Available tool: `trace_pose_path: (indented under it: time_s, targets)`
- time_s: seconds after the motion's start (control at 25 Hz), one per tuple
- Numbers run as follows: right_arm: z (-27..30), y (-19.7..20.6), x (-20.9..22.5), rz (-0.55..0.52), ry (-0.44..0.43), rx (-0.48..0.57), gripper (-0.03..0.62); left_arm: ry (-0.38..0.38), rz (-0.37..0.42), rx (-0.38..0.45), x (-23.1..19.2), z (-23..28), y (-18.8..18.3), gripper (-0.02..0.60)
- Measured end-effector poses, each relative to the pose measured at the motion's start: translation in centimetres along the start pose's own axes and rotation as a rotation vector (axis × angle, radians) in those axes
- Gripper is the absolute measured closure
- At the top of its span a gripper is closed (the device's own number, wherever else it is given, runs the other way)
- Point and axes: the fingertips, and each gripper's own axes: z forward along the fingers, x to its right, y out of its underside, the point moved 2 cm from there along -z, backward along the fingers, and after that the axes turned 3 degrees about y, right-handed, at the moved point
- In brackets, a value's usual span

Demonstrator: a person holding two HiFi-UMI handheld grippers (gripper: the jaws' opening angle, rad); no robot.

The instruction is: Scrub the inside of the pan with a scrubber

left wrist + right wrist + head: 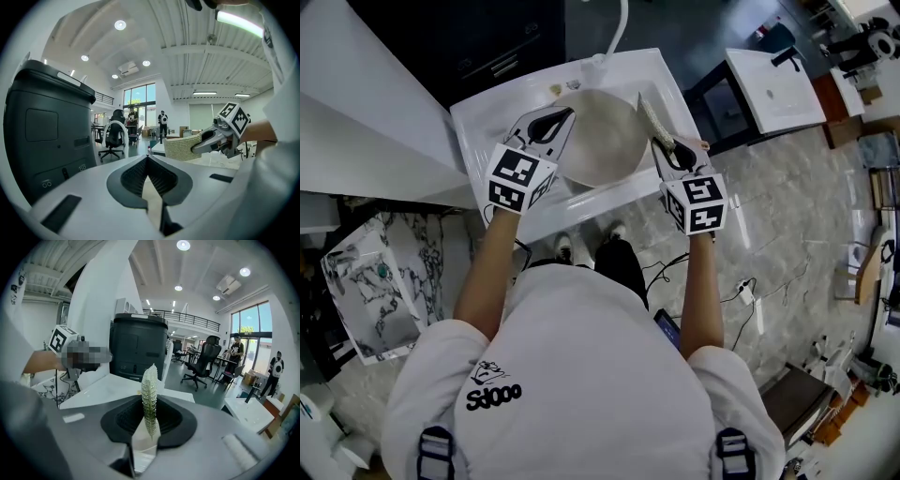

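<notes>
At the left edge of the white sink (478,120), the left gripper (551,120) is seen in the head view with its jaws closed on the left rim of the pan (605,141). The point of contact is covered there by the gripper's own dark tips. In the left gripper view the ribbed black pads (133,176) are pressed together on a thin pale strip, the pan's edge (151,197) seen end-on. The rest of the pan is hidden behind the gripper's broad, smooth white jaw plates. From above, the pan is shown as a round, shallow, matt beige-grey dish lying across the middle of the sink; whether its base rests on the basin cannot be made out. Toward the sink's right edge, the scrubber (652,117), a flat, pale woven pad, is held at a slant at the pan's right rim, and touch between the two cannot be confirmed. Its near end is covered by the right gripper (667,148), whose jaws are clamped on it. In the right gripper view the scrubber (150,385) is seen edge-on, as a narrow, knobbly strip standing upright between ribbed black pads. A tall dark cabinet (138,345) with rounded corners is seen behind it, cut off below by the gripper's white body.
</notes>
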Motion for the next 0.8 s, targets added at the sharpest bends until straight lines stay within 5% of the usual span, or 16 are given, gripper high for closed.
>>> trace_pose_path:
  time_s: [0.8]
  targets:
    - [10.6,5.7,2.1,-0.274,-0.158,-0.216,0.517,-0.11,-0.085,-0.091,-3.1,4.0,3.1,0.577]
